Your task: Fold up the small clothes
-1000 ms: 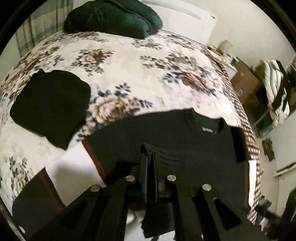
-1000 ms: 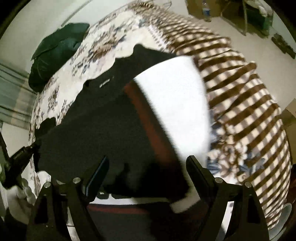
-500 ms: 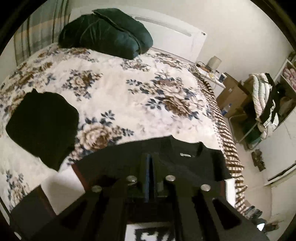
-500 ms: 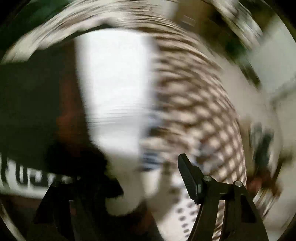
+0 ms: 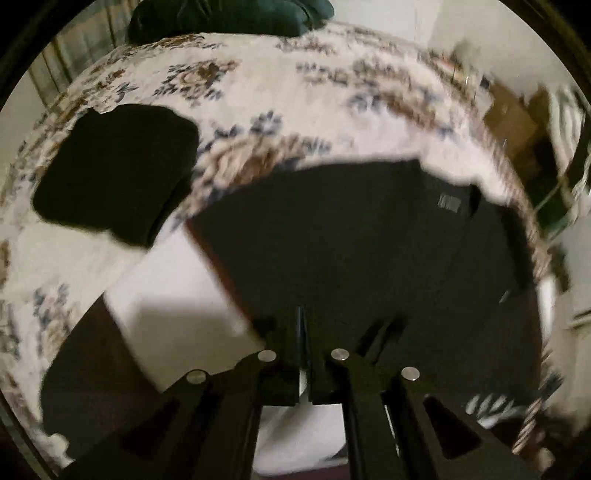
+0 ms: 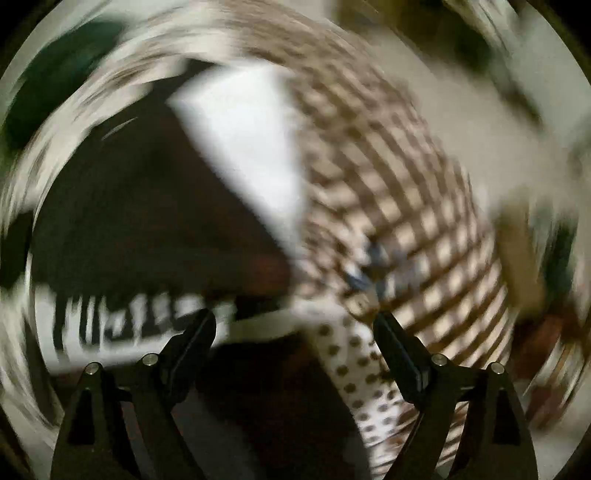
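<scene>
1. We look down from two cameras, one on each hand-held gripper, over a bed [image 5: 266, 74] with a cream cover printed with brown and blue flowers.
2. A black shirt [image 5: 369, 251] lies spread flat on the near part of the bed, its collar and a small neck label [image 5: 450, 202] toward the upper right of the left view.
3. Under the shirt lies a white board [image 5: 173, 302] with a dark red edge, showing at the shirt's left side.
4. Our left gripper [image 5: 301, 321] points steeply down over the shirt's near edge. Its jaws are pressed together; we cannot tell whether any cloth is caught between them, because black fabric and black fingers merge there.
5. A second dark garment, already folded [image 5: 114, 173], sits on the bed to the left, well apart from the shirt.
6. A dark green bundle [image 5: 229, 14] rests at the far end of the bed, against a pale wall.
7. The right view is heavily blurred. We make out the shirt [image 6: 140, 206] as a dark mass on the left, the board [image 6: 251, 147] beside it, and a brown and cream checked blanket [image 6: 399, 206] on the right.
8. Our right gripper [image 6: 295, 325] has its jaws wide apart and opening, with nothing clamped between them.
9. Below that gripper we see white cloth with brown dots [image 6: 354, 369]; we cannot tell what it is.
</scene>
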### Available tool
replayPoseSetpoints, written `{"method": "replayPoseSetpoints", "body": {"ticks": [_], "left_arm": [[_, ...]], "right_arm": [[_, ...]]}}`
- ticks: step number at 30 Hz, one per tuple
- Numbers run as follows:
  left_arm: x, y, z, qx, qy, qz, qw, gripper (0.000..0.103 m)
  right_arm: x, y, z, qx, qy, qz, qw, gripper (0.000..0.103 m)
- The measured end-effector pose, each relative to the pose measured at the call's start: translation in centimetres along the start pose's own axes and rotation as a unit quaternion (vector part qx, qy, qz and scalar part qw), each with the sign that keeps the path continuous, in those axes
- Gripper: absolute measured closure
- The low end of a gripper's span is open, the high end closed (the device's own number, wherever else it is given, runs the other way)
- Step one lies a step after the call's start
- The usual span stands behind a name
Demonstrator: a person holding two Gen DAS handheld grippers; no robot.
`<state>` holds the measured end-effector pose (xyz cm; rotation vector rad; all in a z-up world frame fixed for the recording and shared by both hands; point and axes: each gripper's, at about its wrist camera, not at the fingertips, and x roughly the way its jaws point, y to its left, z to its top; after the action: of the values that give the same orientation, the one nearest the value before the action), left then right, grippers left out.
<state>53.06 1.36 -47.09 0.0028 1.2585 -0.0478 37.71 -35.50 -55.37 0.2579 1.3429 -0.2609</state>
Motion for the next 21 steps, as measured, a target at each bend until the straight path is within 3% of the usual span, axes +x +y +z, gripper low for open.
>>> {"method": "replayPoseSetpoints", "body": {"ticks": [1, 3, 5, 6, 8, 12, 14, 15, 16, 19, 21], "left_arm": [[0.1, 0.0, -1.2, 0.005, 0.007, 0.015, 0.9999, 0.097], [0.5, 0.1, -3.8, 0.005, 0.029, 0.028, 0.9992, 0.079], [0.9, 0.3, -6.1, -0.003, 0.048, 0.028, 0.9985, 0.031], [1.0, 0.4, -7.0, -0.004, 0.053, 0.035, 0.998, 0.024], [0.9, 0.8, -8.6, -0.007, 0.055, 0.046, 0.9974, 0.024], [1.1, 1.9, -10.4, -0.028, 0.063, 0.051, 0.9963, 0.024], [1.0, 2.2, -10.9, -0.033, 0.064, 0.052, 0.9961, 0.023], [0.9, 2.3, -10.9, -0.034, 0.062, 0.051, 0.9962, 0.023], [0.8, 2.3, -10.9, -0.032, 0.061, 0.052, 0.9963, 0.023], [0.1, 1.8, -10.9, -0.024, 0.053, 0.049, 0.9971, 0.023], [-0.6, 1.2, -10.8, -0.016, 0.047, 0.045, 0.9978, 0.023]], "right_arm": [[-0.8, 1.7, -0.1, -0.043, -0.01, -0.003, 0.999, 0.014], [-1.6, 7.1, -0.5, -0.17, -0.032, -0.003, 0.985, 0.014], [-0.5, 13.2, -0.4, -0.257, -0.044, 0.015, 0.965, 0.014], [0.1, 15.6, 0.0, -0.277, -0.046, 0.026, 0.959, 0.014], [2.2, 19.8, 1.4, -0.309, -0.035, 0.051, 0.949, 0.014], [7.7, 25.5, 4.5, -0.337, 0.047, 0.1, 0.935, 0.014], [9.1, 26.5, 5.4, -0.352, 0.058, 0.108, 0.928, 0.034], [8.8, 26.1, 5.9, -0.347, 0.054, 0.121, 0.929, 0.07], [8.1, 25.5, 6.3, -0.332, 0.048, 0.133, 0.933, 0.089], [3.3, 18.7, 8.5, -0.199, -0.019, 0.139, 0.97, 0.089], [0.1, 12.2, 9.8, -0.088, -0.06, 0.136, 0.985, 0.089]]}}
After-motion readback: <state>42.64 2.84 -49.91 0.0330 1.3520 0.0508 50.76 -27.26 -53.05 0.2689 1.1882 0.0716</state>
